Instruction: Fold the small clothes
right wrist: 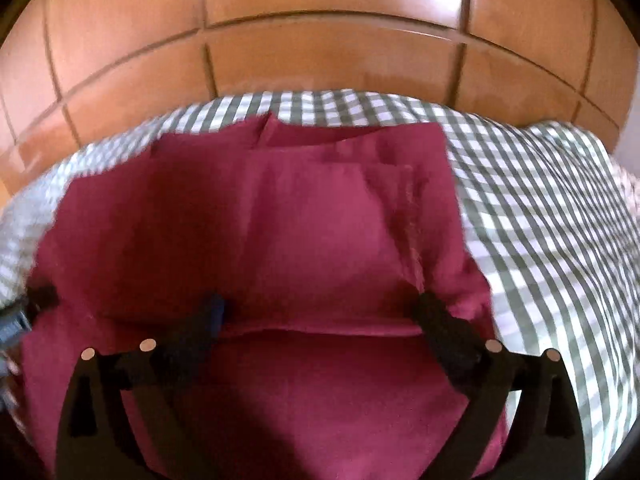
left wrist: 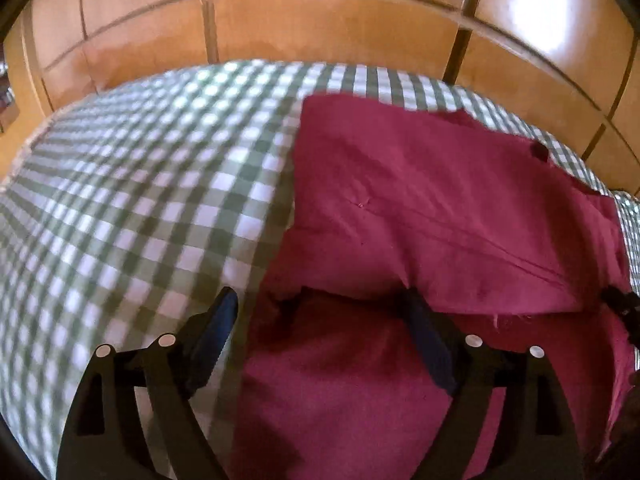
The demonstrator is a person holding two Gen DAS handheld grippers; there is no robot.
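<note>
Crimson woven cloth garment [left wrist: 420, 208] lying folded on green-white checked cotton cover [left wrist: 140, 200], under both claws. Left gripper [left wrist: 320, 308] released, jaws wide; right gripper [right wrist: 320, 308] likewise. Advice: pinch near fold edge squarely, lift evenly.

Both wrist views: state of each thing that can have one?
Left tool: open, jaws wide, nothing gripped, over the garment's left edge.
Right tool: open, jaws wide, nothing gripped, over the garment.
Maroon garment: lying on the cloth, partly folded, one layer's edge across another.
Checked cloth: spread under the garment.
</note>
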